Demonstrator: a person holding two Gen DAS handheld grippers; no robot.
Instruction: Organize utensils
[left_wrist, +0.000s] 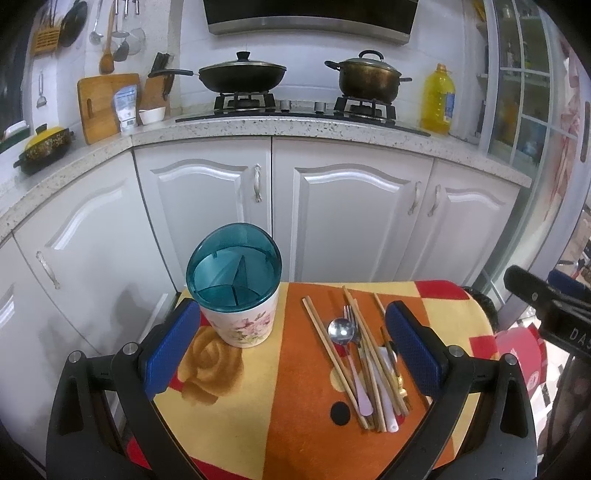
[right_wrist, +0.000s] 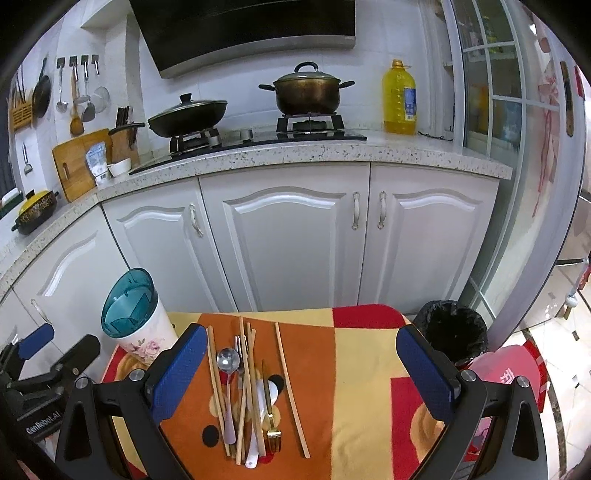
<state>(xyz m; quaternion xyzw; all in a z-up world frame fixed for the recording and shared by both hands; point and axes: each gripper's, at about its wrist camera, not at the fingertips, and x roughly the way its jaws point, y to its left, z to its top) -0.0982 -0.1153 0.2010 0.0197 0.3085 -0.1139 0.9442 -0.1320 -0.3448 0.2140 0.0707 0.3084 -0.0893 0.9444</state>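
Observation:
A floral utensil holder (left_wrist: 245, 321) with a teal divided top (left_wrist: 233, 269) stands upright at the table's far left; it also shows in the right wrist view (right_wrist: 146, 338). A pile of utensils lies right of it: wooden chopsticks (left_wrist: 330, 350), a metal spoon (left_wrist: 341, 332) with a pink handle, a fork (left_wrist: 351, 317), a white spoon (right_wrist: 258, 417) and a gold fork (right_wrist: 272, 432). One chopstick (right_wrist: 291, 391) lies apart on the right. My left gripper (left_wrist: 291, 347) is open and empty, above the table between holder and pile. My right gripper (right_wrist: 306, 373) is open and empty over the pile.
The small table has a red, orange and yellow cloth (left_wrist: 295, 406). White kitchen cabinets (left_wrist: 351, 214) stand behind it, with a stove, a wok (left_wrist: 242, 75) and a pot (left_wrist: 369, 77) on the counter. A black-lined bin (right_wrist: 456, 332) stands right of the table.

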